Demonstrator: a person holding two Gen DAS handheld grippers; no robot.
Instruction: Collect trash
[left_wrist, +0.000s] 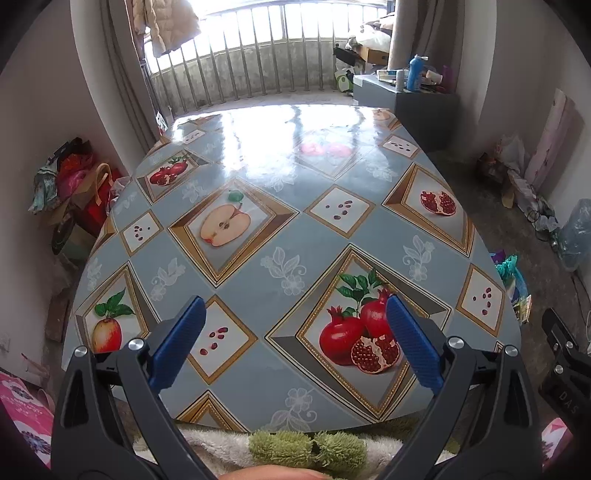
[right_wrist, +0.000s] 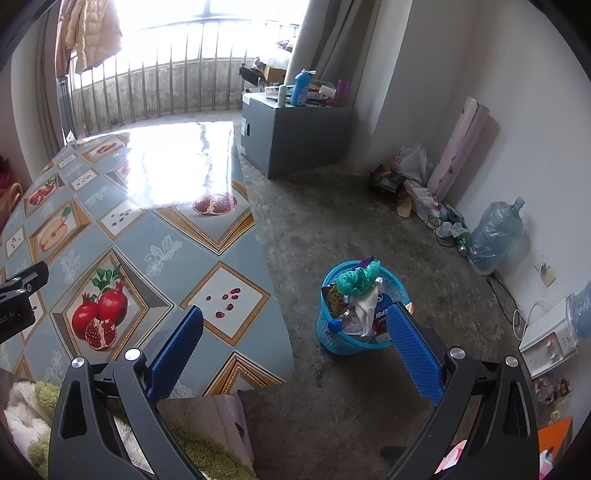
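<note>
A blue plastic basket (right_wrist: 334, 341) stands on the concrete floor to the right of the table, filled with trash (right_wrist: 360, 295): a teal bag, white paper, wrappers, a bottle with a blue cap. My right gripper (right_wrist: 295, 314) hovers open over the table's right edge, the basket just behind its right finger. My left gripper (left_wrist: 295, 306) is open above the near end of the table (left_wrist: 314, 243), nothing between its blue pads. The table's fruit-patterned cloth shows no loose items. A corner of the basket (left_wrist: 511, 271) peeks past the table's right side in the left wrist view.
A grey cabinet (right_wrist: 295, 136) with bottles stands by the balcony railing. Bags and a large water jug (right_wrist: 495, 236) line the right wall. Bags are piled by the left wall (left_wrist: 74, 192). A fluffy green-and-white fabric (left_wrist: 306, 446) lies at the table's near edge.
</note>
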